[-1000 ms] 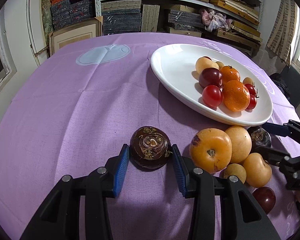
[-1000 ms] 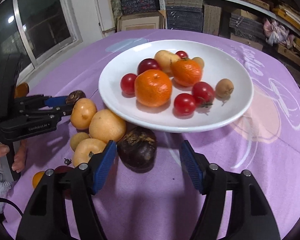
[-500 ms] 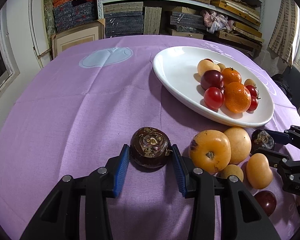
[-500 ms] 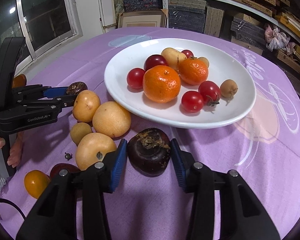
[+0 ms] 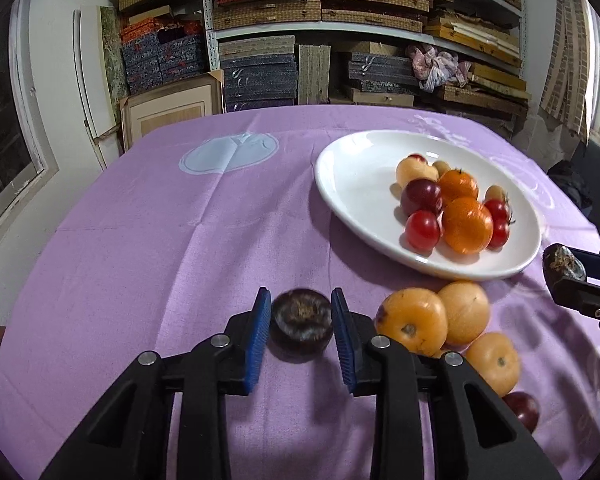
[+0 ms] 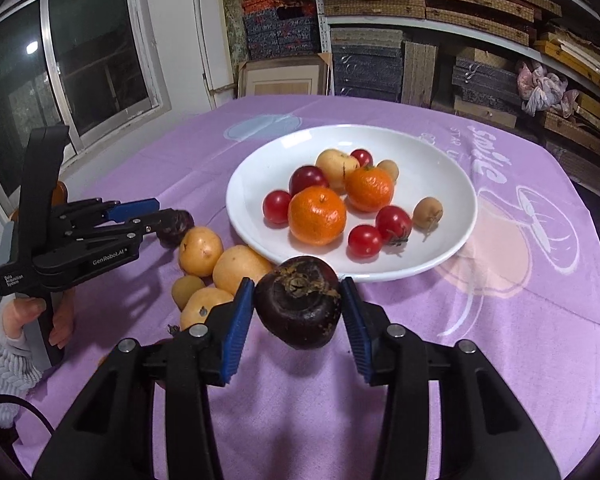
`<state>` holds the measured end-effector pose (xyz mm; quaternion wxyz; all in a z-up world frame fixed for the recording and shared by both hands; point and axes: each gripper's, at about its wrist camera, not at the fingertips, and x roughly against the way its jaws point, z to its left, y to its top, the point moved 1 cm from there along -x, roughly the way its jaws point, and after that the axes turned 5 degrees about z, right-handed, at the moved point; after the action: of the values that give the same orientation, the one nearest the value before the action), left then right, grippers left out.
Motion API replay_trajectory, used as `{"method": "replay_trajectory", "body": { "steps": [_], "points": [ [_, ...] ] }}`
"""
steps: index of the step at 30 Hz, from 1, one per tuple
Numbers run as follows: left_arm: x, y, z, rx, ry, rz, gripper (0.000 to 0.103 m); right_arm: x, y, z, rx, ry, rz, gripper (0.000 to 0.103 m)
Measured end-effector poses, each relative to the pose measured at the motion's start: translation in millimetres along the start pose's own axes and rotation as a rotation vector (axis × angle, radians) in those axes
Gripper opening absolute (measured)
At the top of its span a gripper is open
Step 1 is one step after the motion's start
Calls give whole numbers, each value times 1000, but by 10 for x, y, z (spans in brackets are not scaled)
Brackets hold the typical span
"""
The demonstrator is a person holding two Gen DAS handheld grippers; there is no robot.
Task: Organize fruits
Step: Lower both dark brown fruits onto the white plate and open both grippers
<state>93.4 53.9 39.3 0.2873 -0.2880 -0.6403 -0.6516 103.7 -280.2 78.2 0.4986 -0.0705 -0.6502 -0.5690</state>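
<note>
Two dark purple mangosteens are in my grippers. My left gripper [image 5: 300, 304] has the smaller mangosteen [image 5: 302, 324] between its blue pads; the jaws are still closing and the pads press its sides. In the right wrist view this left gripper [image 6: 162, 214] holds its fruit [image 6: 178, 232] just above the cloth. My right gripper [image 6: 297, 286] is shut on the larger mangosteen [image 6: 300, 308], lifted clear of the table in front of the white plate [image 6: 260, 176]. The plate [image 5: 352, 176] carries tangerines, cherry tomatoes, a plum and pale fruits.
Several yellow-orange fruits [image 5: 412, 320] lie on the purple cloth between the grippers, close to the plate's near rim. A dark red plum [image 5: 520, 410] sits nearer. A person's hand [image 6: 20, 312] holds the left tool. Shelves of boxes stand behind the table.
The right gripper closed on its mangosteen, then lifted it off the cloth. The left gripper's pads narrowed onto the smaller mangosteen and rose slightly with it.
</note>
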Motion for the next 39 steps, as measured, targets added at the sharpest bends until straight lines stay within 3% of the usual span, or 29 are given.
{"method": "replay_trajectory", "body": {
  "steps": [2,8,10,13,17,20,24,26,27,28,33,39],
  "points": [
    [43,165,-15,18,-53,8,31,87,122,-85,-22,-11,-31,43],
    [-9,547,-183,-1,-48,-18,31,2,412,-400,-112,-14,-53,43],
    [-3,460,-140,-3,-48,0,33,-35,378,-460,-134,11,-51,43],
    [-20,222,-18,-30,8,30,47,-90,319,-486,-121,8,-28,43],
    [-150,19,74,-50,39,80,47,-155,302,-502,-132,19,-17,43],
    [-230,-42,57,-59,29,84,56,-145,300,-505,-133,21,-22,43],
    [-361,-156,-72,-124,52,124,58,-131,299,-519,-137,23,-28,43],
    [-341,-148,-61,-115,59,101,57,-126,297,-518,-136,24,-26,43],
    [-369,-145,-40,-106,50,115,42,-123,296,-519,-136,24,-27,43],
    [-385,-145,-1,-84,26,123,42,-119,298,-519,-137,24,-28,43],
    [-206,38,99,-24,29,49,42,-86,307,-540,-143,23,-38,43],
    [-228,772,-158,-22,6,8,42,-196,447,-603,-144,-44,-55,43]
  ]
}}
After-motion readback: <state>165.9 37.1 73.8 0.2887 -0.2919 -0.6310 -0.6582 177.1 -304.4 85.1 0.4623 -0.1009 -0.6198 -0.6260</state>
